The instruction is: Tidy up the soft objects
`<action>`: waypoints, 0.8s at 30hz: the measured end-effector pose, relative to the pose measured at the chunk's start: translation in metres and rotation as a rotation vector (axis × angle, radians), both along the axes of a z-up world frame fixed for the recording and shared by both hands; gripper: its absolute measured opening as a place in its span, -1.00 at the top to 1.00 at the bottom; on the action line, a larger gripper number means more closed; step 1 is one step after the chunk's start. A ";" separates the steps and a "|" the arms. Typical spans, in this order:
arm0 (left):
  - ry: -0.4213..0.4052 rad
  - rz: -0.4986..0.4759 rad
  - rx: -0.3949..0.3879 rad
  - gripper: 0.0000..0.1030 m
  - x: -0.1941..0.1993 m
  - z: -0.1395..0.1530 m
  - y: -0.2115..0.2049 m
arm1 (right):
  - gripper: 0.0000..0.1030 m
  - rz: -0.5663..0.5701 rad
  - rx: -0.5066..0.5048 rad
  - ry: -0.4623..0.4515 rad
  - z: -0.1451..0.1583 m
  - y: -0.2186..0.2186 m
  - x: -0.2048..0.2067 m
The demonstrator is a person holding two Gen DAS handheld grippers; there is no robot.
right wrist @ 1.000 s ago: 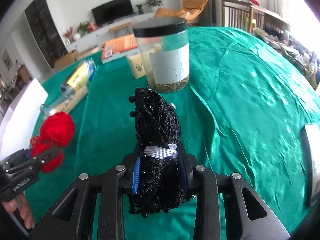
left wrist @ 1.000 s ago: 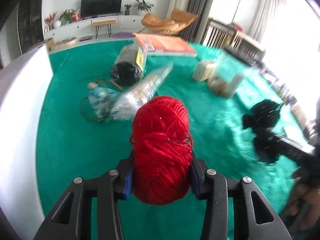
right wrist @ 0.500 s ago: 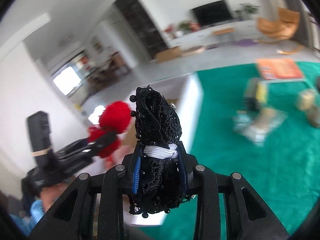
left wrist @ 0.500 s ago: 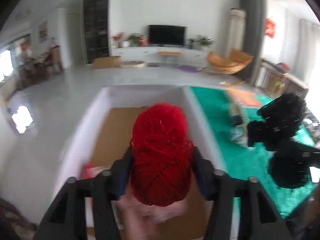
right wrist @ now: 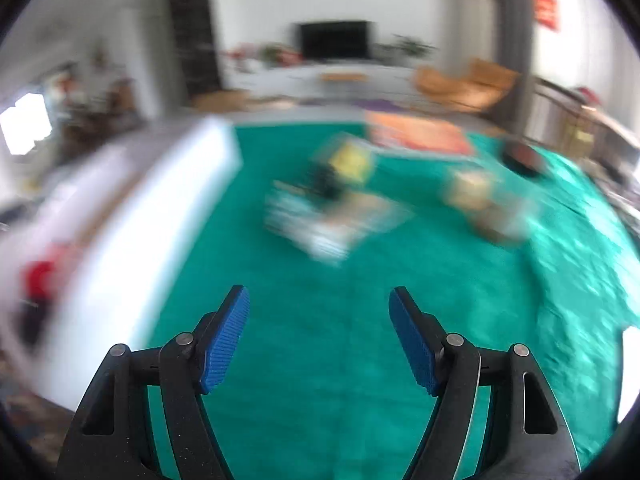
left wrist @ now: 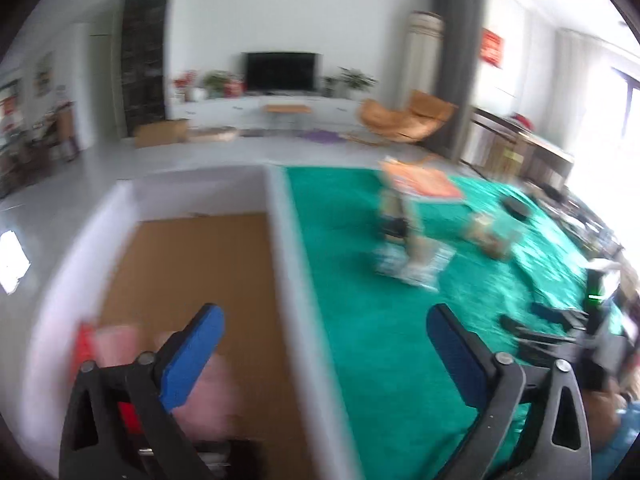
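left claw (left wrist: pixel 324 344) spread, empty, low over white box (left wrist: pixel 276 208) wall | right claw (right wrist: pixel 319 336) spread, empty | soft pile (left wrist: pixel 200 392) blurred, lower left in box | advice: slow sweep; reach counter (right wrist: pixel 340 320) clutter, upper centre

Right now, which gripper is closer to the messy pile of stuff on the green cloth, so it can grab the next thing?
Probably the right gripper. It is open over the green cloth with the blurred pile straight ahead. The left gripper, also open, straddles the white box's wall.
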State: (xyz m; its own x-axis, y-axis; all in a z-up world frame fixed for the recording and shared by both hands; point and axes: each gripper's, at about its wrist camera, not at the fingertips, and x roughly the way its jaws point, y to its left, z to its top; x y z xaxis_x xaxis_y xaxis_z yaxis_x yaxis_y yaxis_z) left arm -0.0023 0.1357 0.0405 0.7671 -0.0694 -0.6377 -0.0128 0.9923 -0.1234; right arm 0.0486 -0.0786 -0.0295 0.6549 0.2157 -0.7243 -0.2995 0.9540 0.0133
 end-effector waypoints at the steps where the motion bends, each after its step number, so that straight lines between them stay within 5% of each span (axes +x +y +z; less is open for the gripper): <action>1: 0.030 -0.055 -0.017 -1.00 0.007 -0.006 -0.023 | -0.46 -0.064 -0.037 0.029 -0.018 -0.019 0.007; 4: 0.135 -0.189 0.012 -1.00 0.040 -0.043 -0.090 | -0.46 -0.206 -0.067 0.121 -0.057 -0.072 0.026; 7: 0.173 -0.182 0.067 -1.00 0.076 -0.073 -0.118 | -0.46 -0.284 -0.056 0.128 -0.067 -0.094 0.037; 9: 0.165 -0.161 0.109 -1.00 0.096 -0.094 -0.122 | -0.51 -0.317 -0.088 0.113 -0.065 -0.093 0.048; 10: 0.168 -0.147 0.136 -1.00 0.108 -0.103 -0.123 | -0.70 -0.325 -0.095 0.107 -0.066 -0.094 0.052; 13: 0.196 -0.094 0.187 -1.00 0.133 -0.130 -0.118 | -0.77 -0.342 -0.018 0.136 -0.069 -0.108 0.054; 18: 0.223 -0.076 0.088 -1.00 0.141 -0.146 -0.104 | -0.80 -0.340 -0.031 0.142 -0.061 -0.107 0.063; 24: 0.245 -0.044 0.117 -1.00 0.143 -0.147 -0.104 | -0.81 -0.340 -0.033 0.142 -0.062 -0.108 0.065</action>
